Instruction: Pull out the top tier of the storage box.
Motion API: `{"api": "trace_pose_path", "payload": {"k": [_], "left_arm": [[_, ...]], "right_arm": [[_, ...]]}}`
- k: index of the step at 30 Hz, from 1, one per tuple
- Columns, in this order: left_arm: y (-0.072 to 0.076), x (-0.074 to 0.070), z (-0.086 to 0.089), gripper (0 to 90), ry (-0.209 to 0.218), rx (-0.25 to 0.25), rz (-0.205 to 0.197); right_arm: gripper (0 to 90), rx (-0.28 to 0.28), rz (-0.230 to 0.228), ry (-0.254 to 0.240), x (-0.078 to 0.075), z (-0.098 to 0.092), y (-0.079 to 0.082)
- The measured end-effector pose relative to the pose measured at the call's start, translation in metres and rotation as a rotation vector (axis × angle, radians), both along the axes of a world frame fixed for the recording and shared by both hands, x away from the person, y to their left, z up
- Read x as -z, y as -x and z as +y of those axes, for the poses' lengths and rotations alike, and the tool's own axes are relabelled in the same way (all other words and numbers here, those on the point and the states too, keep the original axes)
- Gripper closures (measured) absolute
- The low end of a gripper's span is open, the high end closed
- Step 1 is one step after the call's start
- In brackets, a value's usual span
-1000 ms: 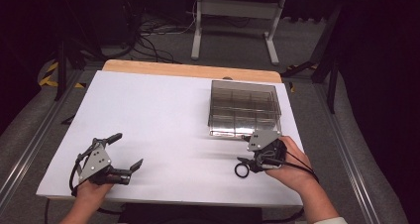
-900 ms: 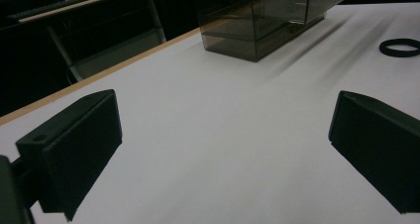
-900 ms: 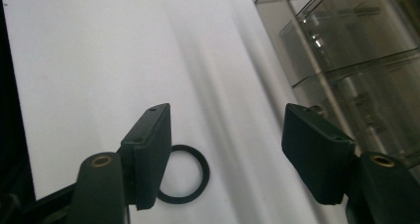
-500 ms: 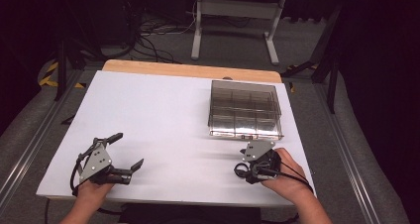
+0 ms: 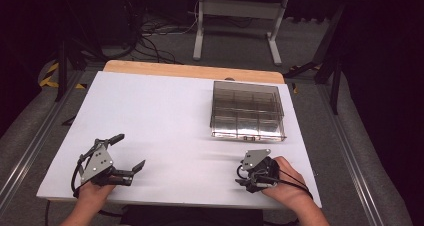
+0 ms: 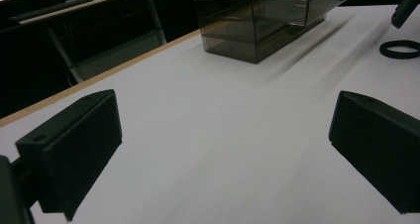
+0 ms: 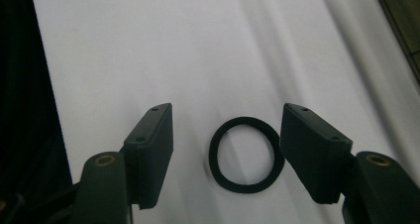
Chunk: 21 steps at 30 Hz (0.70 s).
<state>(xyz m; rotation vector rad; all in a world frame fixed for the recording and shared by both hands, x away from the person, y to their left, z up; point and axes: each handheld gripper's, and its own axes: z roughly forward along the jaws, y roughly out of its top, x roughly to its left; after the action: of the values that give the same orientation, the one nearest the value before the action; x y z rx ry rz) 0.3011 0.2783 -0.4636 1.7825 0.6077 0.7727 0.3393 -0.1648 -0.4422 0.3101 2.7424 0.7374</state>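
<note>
Two grippers are working over a white table (image 5: 165,121) in the high view. The left gripper (image 5: 129,151) is resting near the front left corner with its jaws spread wide and nothing between them. The right gripper (image 5: 246,178) is pointing down at the tabletop close to the front edge, and a smoky clear plastic compartment box (image 5: 247,111) is standing farther back, well apart from it.

Looking along the left gripper view, its two black jaws are standing far apart over bare table, while the compartment box (image 6: 267,21) is sitting across the surface and a thin black rubber ring (image 6: 400,49) is lying flat at the far right.

Moving to the right gripper view, the ring (image 7: 246,154) is lying flat on the table between that gripper's (image 7: 227,157) half-open jaws — neither pad is touching it, though the right one is just beside its rim.

Judging by its look, the ring is light, soft and a little springy, so it is likely squashing to an oval under a squeeze. It is lying very low — the pads need to reach right down to the table and pinch across its outer rim, or it is slipping out underneath.
</note>
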Motion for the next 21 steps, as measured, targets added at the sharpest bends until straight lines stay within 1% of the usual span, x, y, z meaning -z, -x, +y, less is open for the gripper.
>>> {"api": "trace_pose_path", "payload": {"k": [2,3,4,6,7,9,10,11,12,14,19,21], "left_arm": [[-0.001,0.0,-0.001,0.9,-0.003,0.0,-0.001],[-0.001,0.0,-0.001,0.9,-0.009,0.004,-0.002],[-0.002,0.0,-0.001,0.9,-0.011,0.004,-0.001],[-0.002,0.0,-0.001,0.9,-0.009,0.004,-0.003],[-0.002,0.0,-0.001,0.9,-0.007,0.005,-0.003],[-0.002,0.0,-0.002,0.9,-0.007,0.005,-0.001],[-0.002,0.0,-0.002,0.9,-0.006,0.006,0.002],[-0.001,0.0,-0.002,0.9,-0.008,0.005,0.0],[-0.001,0.0,-0.002,0.9,-0.012,0.006,-0.004],[-0.001,0.0,-0.002,0.9,-0.008,0.007,-0.004],[-0.001,0.0,-0.002,0.9,-0.009,0.007,-0.003],[-0.001,0.0,-0.002,0.9,-0.008,0.007,-0.005]], "right_arm": [[39.2,0.012,0.004,-0.003,0.003,0.0,0.002],[39.4,0.004,0.008,0.004,0.004,0.0,0.002],[39.5,0.01,0.01,0.014,0.004,0.0,0.002],[39.9,0.012,0.021,0.014,0.007,-0.001,0.002],[40.1,0.012,0.034,0.009,0.009,-0.001,0.003],[40.5,-0.002,0.044,0.019,0.01,-0.001,0.003],[40.6,-0.011,0.042,0.024,0.012,0.0,0.003],[40.7,0.0,0.045,0.035,0.012,0.0,0.004],[41.0,-0.003,0.05,0.024,0.013,0.0,0.004],[41.7,0.003,0.06,0.031,0.015,0.0,0.005],[46.5,0.013,0.076,0.038,0.019,-0.001,0.004],[51.0,0.014,0.092,0.03,0.019,-0.003,0.002]]}}
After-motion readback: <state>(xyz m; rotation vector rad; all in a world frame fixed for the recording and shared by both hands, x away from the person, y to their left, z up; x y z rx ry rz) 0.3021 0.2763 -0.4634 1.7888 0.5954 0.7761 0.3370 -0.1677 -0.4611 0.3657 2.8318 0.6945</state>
